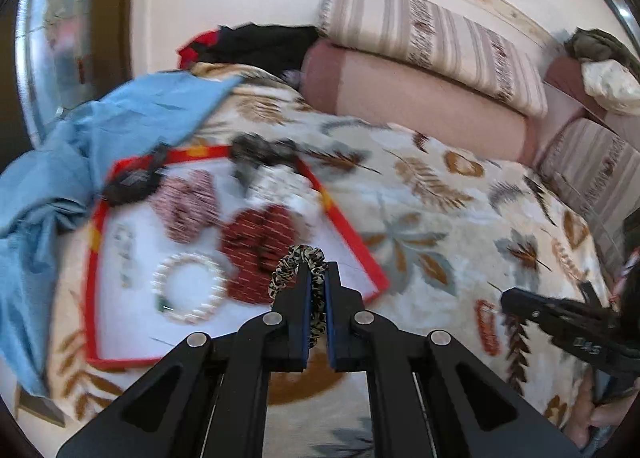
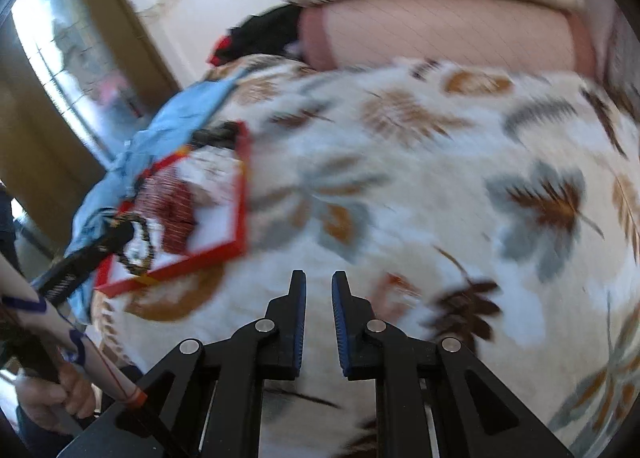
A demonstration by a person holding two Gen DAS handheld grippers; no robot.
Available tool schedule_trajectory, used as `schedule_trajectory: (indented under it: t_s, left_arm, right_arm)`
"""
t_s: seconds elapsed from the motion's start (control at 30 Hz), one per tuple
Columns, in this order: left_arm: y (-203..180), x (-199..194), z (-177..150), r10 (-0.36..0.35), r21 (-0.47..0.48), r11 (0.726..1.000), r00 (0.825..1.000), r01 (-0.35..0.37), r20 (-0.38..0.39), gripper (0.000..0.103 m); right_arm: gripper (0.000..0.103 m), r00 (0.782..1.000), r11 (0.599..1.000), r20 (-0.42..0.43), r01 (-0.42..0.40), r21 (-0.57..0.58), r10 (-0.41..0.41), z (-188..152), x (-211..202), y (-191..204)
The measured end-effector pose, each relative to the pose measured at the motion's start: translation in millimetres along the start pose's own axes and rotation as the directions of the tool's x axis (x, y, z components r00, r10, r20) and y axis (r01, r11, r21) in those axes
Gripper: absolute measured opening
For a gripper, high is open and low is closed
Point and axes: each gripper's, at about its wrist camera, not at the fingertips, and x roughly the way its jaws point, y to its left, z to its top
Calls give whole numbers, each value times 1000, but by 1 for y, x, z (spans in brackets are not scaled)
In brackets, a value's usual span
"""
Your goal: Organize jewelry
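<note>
My left claw (image 1: 318,270) is clamped on a leopard-print scrunchie (image 1: 298,262), held over the near corner of the red-rimmed tray (image 1: 356,242) on the bed. My right claw (image 2: 319,286) hangs slightly parted and empty above the leaf-patterned blanket (image 2: 420,186), right of the tray.

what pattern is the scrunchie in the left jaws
Leopard print, tan with black spots: the scrunchie is clearest in the left wrist view.

A blue cloth (image 1: 100,146) and striped cushion (image 1: 432,38) lie on the leaf-patterned blanket (image 1: 440,210).
</note>
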Motion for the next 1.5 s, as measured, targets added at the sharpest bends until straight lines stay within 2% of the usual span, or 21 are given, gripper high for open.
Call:
schedule_trajectory:
  t_s: [0.1, 0.2, 0.23, 0.3, 0.37, 0.43, 0.53, 0.57, 0.6, 0.67, 0.7, 0.73, 0.8, 0.83, 0.97, 1.1, 1.17, 1.3, 1.43, 1.5]
  left_arm:
    - [28, -4, 9, 52, -36, 998, 999, -52, 14, 6]
    - [50, 3, 13, 112, -48, 992, 994, -113, -7, 6]
    - [56, 7, 14, 133, -49, 990, 991, -134, -16, 10]
    - [69, 16, 14, 164, -57, 984, 986, -166, -36, 22]
    - [79, 20, 12, 188, -64, 980, 981, -190, -38, 45]
    - [85, 21, 10, 212, -67, 975, 977, -214, -30, 59]
    - [90, 14, 8, 241, -86, 967, 971, -240, -5, 72]
    - [91, 10, 7, 259, -92, 962, 966, -258, 5, 79]
    - [92, 4, 7, 273, -103, 957, 962, -270, 16, 81]
    - [90, -13, 6, 312, -124, 945, 949, -304, 52, 89]
    - [88, -20, 7, 331, -126, 939, 942, -321, 60, 92]
    - [85, -29, 7, 355, -129, 930, 933, -345, 66, 95]
    - [77, -52, 6, 392, -121, 917, 913, -380, 110, 96]
    - [73, -63, 5, 402, -120, 914, 906, -388, 131, 101]
    - [59, -96, 5, 421, -112, 907, 891, -407, 170, 103]
    - [45, -110, 7, 444, -66, 896, 885, -439, 143, 103]
    - [40, -116, 6, 468, -50, 884, 874, -465, 132, 103]
    - [32, -132, 1, 494, -51, 868, 851, -494, 178, 103]
    - [35, -135, 1, 469, -63, 883, 869, -465, 159, 103]
    - [36, -134, 1, 466, -67, 884, 872, -462, 149, 103]
  right_arm:
    - [15, 999, 997, 8, -35, -68, 35, 18, 6, 39]
    - [15, 996, 988, 7, -90, -124, 91, 36, 18, 80]
    - [15, 995, 984, 4, -95, -151, 96, 40, 25, 95]
    - [15, 997, 980, -14, -82, -184, 80, 44, 39, 117]
    - [16, 997, 975, -29, -77, -209, 73, 45, 55, 134]
    - [25, 998, 973, -47, -47, -228, 37, 44, 68, 142]
    - [28, 998, 978, -57, -41, -203, 30, 42, 72, 142]
    - [29, 999, 978, -46, -35, -206, 26, 41, 68, 142]
    - [29, 1000, 976, -25, -11, -219, 5, 41, 62, 144]
    - [43, 1000, 971, 12, 30, -238, -28, 39, 49, 148]
    - [57, 999, 970, 33, 38, -240, -31, 38, 41, 150]
    - [63, 998, 969, 58, 43, -243, -30, 35, 30, 152]
    - [68, 993, 963, 113, 68, -260, -40, 27, 7, 156]
    - [72, 991, 961, 129, 77, -264, -44, 24, 0, 157]
    - [76, 985, 966, 166, 81, -245, -40, 14, -29, 157]
    - [79, 984, 968, 178, 76, -241, -33, 8, -48, 153]
    - [79, 981, 970, 192, 76, -232, -31, 6, -58, 149]
    - [80, 978, 975, 208, 70, -212, -25, 5, -72, 141]
    - [81, 976, 975, 216, 63, -215, -15, 1, -80, 141]
    - [81, 976, 974, 217, 59, -217, -11, 0, -82, 141]
